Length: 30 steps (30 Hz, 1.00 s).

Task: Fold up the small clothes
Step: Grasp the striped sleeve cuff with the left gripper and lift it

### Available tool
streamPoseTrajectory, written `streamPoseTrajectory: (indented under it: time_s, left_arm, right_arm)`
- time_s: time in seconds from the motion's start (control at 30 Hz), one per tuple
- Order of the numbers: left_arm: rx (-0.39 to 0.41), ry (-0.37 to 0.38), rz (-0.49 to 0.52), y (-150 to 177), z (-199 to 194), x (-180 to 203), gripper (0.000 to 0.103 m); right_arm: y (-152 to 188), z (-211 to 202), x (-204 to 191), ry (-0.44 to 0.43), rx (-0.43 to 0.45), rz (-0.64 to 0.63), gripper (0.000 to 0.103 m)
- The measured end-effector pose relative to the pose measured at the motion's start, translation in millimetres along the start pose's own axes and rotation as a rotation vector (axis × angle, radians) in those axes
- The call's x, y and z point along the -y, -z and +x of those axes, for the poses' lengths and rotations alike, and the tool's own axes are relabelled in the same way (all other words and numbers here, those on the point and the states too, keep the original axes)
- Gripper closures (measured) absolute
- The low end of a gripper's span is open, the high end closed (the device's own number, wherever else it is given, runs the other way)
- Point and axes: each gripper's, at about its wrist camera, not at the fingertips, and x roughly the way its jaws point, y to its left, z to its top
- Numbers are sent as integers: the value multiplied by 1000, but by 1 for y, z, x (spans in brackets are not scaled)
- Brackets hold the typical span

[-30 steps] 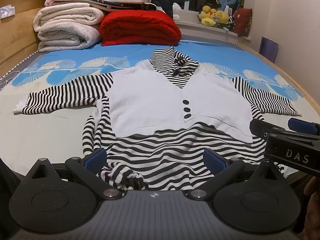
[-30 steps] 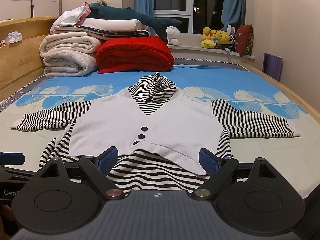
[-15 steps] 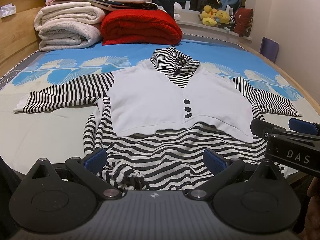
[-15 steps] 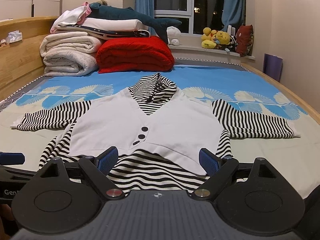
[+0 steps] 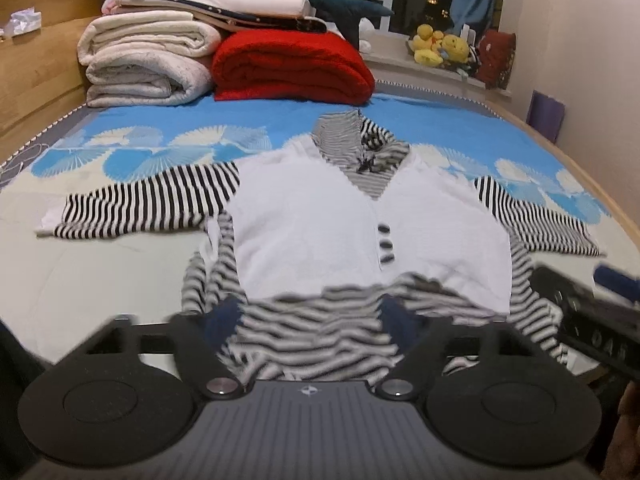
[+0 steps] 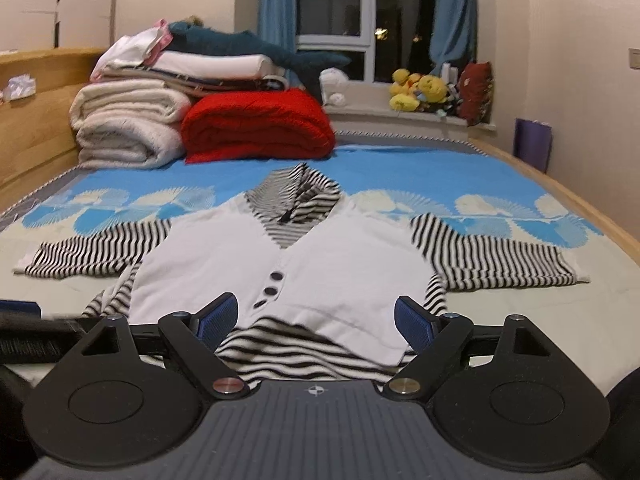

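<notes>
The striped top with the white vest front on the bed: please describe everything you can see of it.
The striped top is a small knit-looking garment, black and white stripes, with a white vest panel and three dark buttons. It lies flat, face up, on the bed sheet, both sleeves spread sideways, collar towards the window. The near hem looks rumpled.

Blurred letters "DAS" stand on the right tongs body; nothing else is readable.

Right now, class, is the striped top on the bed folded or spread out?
Spread out. The striped top lies flat on the bed, front up, with both sleeves stretched sideways; only the hem near the cameras looks rumpled.
</notes>
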Motion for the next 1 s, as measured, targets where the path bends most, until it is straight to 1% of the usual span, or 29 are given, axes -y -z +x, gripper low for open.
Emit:
streamPoseTrajectory:
  time_s: [0.07,0.13,0.2,0.23,0.27,0.3,0.33,0.4,0.47,0.5,0.57,0.63,0.73,0.8,0.87,0.9,0.93,1.0]
  left_arm:
    - [47,20,-28,-19,-3,-12,39]
    - [93,56,-63,-42,-3,-28,44]
    - [120,80,-80,-67,6,-46,50]
    - [139,90,-89,-81,11,-56,55]
    - [143,86,-74,-94,20,-65,62]
    - [150,88,-60,-109,30,-75,65]
    - [142,74,-38,-123,42,-85,70]
    - [85,29,-7,-143,74,-103,71]
    - [65,-23,3,-161,101,-126,71]
    - [31,-58,8,-162,120,-136,71]
    - [-11,-112,-24,-166,149,-165,71]
    - [-51,-174,-82,-166,174,-197,71]
    - [-125,-242,-163,-159,202,-243,70]
    - [-173,-275,-234,-156,210,-271,70]
    - [-200,-283,-318,-154,215,-298,68]
    - [-193,-298,-331,-155,208,-307,68]
    - [-208,-311,-354,-151,212,-316,67]
    - [-241,-330,-406,-143,218,-333,61]
  right_arm:
    - [-2,-1,5,17,26,20,17]
    - [-5,-4,9,30,57,39,17]
    - [-10,-5,14,42,76,47,17]
    - [-14,-6,18,46,81,54,17]
    - [-20,-7,21,46,86,61,17]
    - [-27,-6,24,45,87,62,17]
    - [-37,-4,27,45,79,55,17]
    - [-57,8,27,46,38,12,17]
    - [-78,28,24,47,-26,-37,18]
    - [-90,40,22,56,-49,-51,18]
    - [-111,63,20,66,-80,-64,18]
    - [-129,89,17,95,-111,-69,18]
    - [-154,124,18,101,-140,-35,18]
    - [-167,145,18,105,-153,-21,18]
    - [-176,167,17,100,-164,-7,18]
    - [-179,176,18,96,-171,-2,18]
    - [-181,186,18,92,-175,1,18]
    - [-185,203,17,86,-180,-3,18]
